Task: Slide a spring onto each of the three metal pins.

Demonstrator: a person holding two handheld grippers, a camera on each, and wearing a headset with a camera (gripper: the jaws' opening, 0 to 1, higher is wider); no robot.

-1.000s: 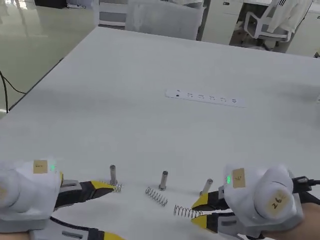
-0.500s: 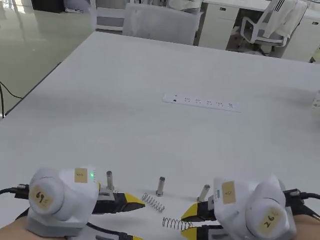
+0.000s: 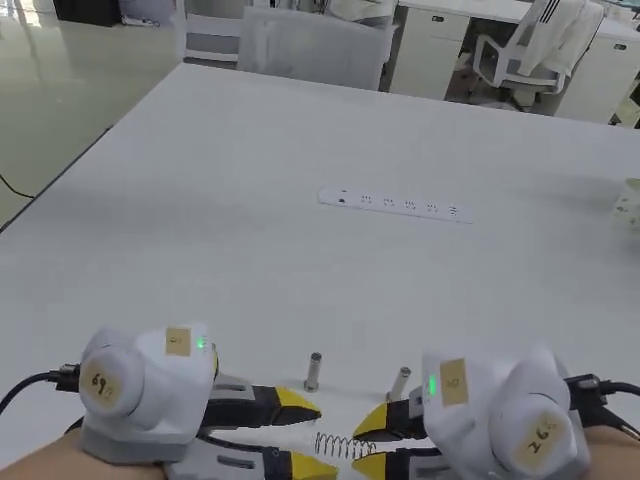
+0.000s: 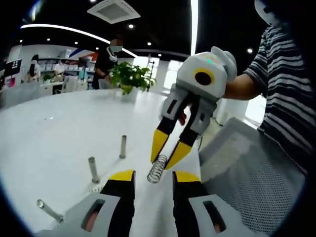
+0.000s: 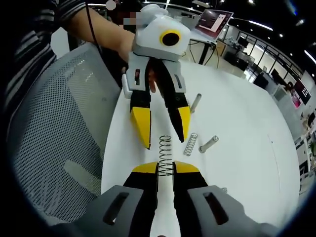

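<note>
My right gripper (image 5: 166, 169) is shut on one end of a thin wire spring (image 5: 165, 148), which it holds level above the white table (image 3: 300, 250). My left gripper (image 4: 153, 176) faces it, open, with its yellow tips on either side of the spring's (image 4: 157, 168) free end. In the head view both grippers, left (image 3: 300, 433) and right (image 3: 370, 443), meet at the near table edge. Two upright metal pins (image 3: 313, 370) (image 3: 400, 383) stand just behind them. A third pin (image 4: 49, 211) shows in the left gripper view. A second spring (image 5: 190, 143) lies by a pin (image 5: 208, 143).
A white power strip (image 3: 388, 203) lies across the middle of the table. Office chairs (image 3: 520, 50) stand beyond the far edge. A mesh chair (image 5: 59, 123) and a person in a striped shirt (image 4: 281, 98) are close behind the grippers.
My left gripper has moved right, away from the left pin, and now faces the right gripper with its jaws around the held spring's end. The right gripper has hardly moved.
</note>
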